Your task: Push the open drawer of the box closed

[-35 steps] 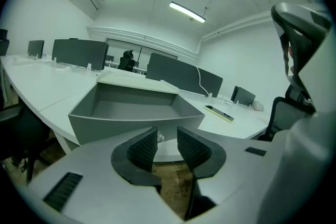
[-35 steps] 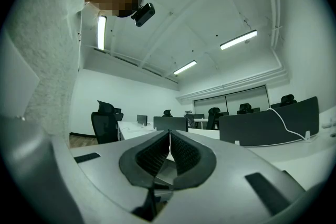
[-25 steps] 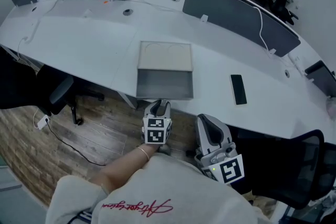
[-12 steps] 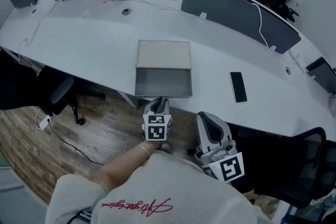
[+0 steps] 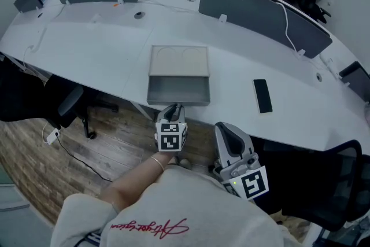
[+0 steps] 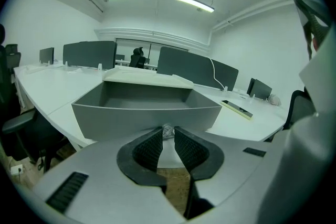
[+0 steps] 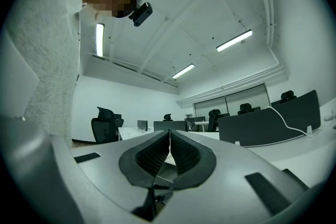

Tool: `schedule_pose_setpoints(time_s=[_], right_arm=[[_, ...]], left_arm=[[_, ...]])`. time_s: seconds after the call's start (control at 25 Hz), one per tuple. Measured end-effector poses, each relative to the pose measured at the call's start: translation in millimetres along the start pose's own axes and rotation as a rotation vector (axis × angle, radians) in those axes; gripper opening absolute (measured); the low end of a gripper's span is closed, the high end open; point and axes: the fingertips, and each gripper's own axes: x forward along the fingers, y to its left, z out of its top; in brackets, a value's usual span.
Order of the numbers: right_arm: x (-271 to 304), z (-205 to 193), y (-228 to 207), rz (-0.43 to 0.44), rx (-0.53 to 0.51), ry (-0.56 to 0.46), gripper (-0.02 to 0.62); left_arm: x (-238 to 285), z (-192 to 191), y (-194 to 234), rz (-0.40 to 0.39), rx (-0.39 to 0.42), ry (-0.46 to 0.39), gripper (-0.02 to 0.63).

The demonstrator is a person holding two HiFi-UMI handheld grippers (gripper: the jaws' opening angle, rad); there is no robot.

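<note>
Left gripper [image 5: 175, 108] sits at 6 o'clock of the drawer [image 5: 177, 89], tips right at the lower edge of its front wall; contact not clear. Jaws have just been closing and now stand a narrow slit apart. A small pale crumpled bit shows in the slit at the tips; too small to identify, and the pads are not clearly on it. The grey drawer stands pulled out of the cream box [image 5: 179, 62] toward 6 o'clock, its front at the near edge of the white table [image 5: 104, 49]. Right gripper [image 5: 226, 131] is at 5 o'clock in the head view, off the table, near the person's sweatshirt [image 5: 156, 211], jaws pressed together, nothing between. A dark phone [image 5: 263, 96] lies flat at 3 o'clock of the drawer, apart from it
</note>
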Motion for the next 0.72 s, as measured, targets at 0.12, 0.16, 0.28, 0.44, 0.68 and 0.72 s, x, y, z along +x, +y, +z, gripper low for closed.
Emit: schedule_pose_setpoints(time_s=[0.12,0.16,0.28,0.44,0.68,0.72], right_arm=[[0,1,-2,0.001,-0.002,-0.006,0.018],[-1,1,-3,-0.001,-0.002,-0.006,0.018],[-2,2,-6,-0.006,-0.003,-0.012,0.018],[-3,4,-11,-0.012,-0.003,-0.013,0.018],[-3,6,-14,-0.014,-0.005,-0.023,0.018],[-2,7,-14,-0.014,-0.005,-0.025,0.018]], left_arm=[[4,4,3,0.005,-0.004,0.001,0.084],[5,5,3,0.006,-0.006,0.002,0.084],[9,7,2,0.007,-0.003,0.001,0.084],[14,10,3,0.010,-0.006,0.001,0.084],[19,13,6,0.016,-0.012,0.010,0.084],[20,14,6,0.015,-0.013,0.011,0.084]])
